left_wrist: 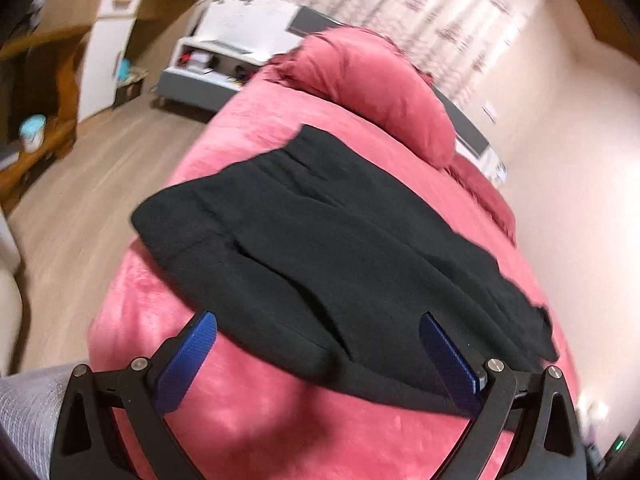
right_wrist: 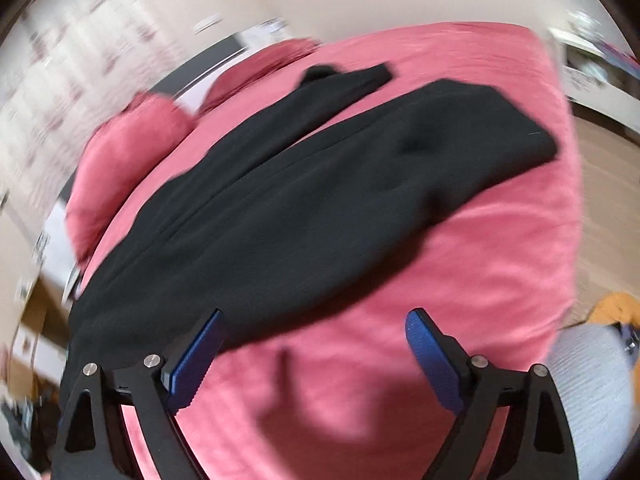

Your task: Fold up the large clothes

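A large black garment (left_wrist: 320, 236) lies spread flat across a pink bed (left_wrist: 248, 412). In the left wrist view my left gripper (left_wrist: 318, 320) hangs open over the garment's near edge, with the blue pads wide apart and nothing gripped between them. The right wrist view shows the same black garment (right_wrist: 304, 200) with a sleeve (right_wrist: 344, 84) stretched toward the far side. My right gripper (right_wrist: 314, 316) is open above the bed cover just beside the garment's near edge, which passes by its left pad (right_wrist: 200, 356). Both views are blurred.
A pink pillow (left_wrist: 376, 92) lies at the head of the bed, seen again as the pillow (right_wrist: 124, 160) in the right view. Wooden floor (left_wrist: 92, 184), a white cabinet (left_wrist: 108, 40) and a low shelf unit (left_wrist: 212, 60) stand left of the bed. A grey sleeve (right_wrist: 592, 380) shows at the right.
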`<action>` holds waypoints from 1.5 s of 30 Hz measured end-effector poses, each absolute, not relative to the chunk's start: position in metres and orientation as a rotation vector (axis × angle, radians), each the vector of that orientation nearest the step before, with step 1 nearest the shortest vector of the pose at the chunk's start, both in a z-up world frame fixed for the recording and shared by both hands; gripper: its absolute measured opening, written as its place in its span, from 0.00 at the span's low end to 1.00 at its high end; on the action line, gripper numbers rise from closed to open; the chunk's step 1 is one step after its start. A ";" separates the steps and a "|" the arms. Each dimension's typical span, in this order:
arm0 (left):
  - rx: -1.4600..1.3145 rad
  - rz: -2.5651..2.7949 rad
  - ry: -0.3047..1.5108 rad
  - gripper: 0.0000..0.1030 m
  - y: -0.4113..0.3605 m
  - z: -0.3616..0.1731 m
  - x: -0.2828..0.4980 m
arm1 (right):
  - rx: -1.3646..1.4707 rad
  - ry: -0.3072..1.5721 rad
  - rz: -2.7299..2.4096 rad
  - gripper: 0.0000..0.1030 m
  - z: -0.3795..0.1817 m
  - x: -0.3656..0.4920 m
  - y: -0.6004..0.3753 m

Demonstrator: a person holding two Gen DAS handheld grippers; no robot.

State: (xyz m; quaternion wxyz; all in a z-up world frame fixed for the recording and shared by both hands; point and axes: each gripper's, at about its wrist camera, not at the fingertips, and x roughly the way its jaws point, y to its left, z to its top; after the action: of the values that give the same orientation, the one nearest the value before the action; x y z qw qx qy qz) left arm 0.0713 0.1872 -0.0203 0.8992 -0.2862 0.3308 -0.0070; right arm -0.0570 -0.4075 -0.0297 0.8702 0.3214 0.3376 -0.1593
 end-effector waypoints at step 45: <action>-0.679 -0.147 0.576 0.10 0.208 -0.011 0.084 | 1.079 0.324 -0.370 0.08 -0.049 -0.086 -0.597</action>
State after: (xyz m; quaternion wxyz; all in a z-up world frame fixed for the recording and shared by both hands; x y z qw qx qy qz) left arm 0.0837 0.2076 -0.0113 0.8998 -0.3282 0.2785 -0.0709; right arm -0.0860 -0.5973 -0.0485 0.8295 0.5083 0.1526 -0.1742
